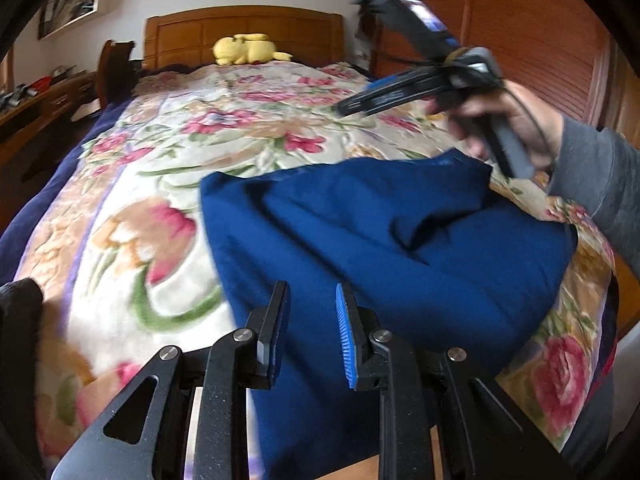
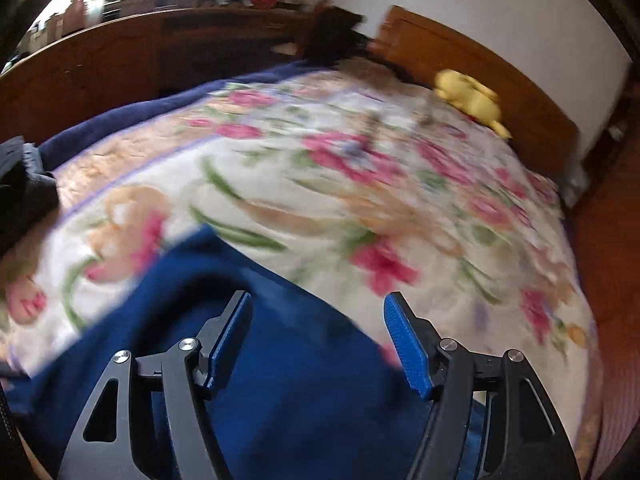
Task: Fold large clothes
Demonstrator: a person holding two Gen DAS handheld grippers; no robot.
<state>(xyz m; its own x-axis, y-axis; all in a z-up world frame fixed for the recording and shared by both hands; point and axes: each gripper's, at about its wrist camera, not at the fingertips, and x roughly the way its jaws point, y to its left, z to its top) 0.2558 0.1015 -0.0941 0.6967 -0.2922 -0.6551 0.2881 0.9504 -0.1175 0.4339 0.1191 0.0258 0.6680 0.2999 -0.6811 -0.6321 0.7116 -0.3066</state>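
We see the blue garment [image 1: 360,240] lying bunched on the floral blanket [image 1: 160,184], at the end far from the yellow plush toy [image 1: 248,49]. Left gripper [image 1: 312,332]: fingers parted, nothing between them, above the garment. Right gripper [image 2: 320,344]: spread wide, empty, over the same cloth.

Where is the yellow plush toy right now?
The yellow plush toy lies at the head of the bed against the wooden headboard, far beyond the blue garment; the right wrist view shows it upper right.
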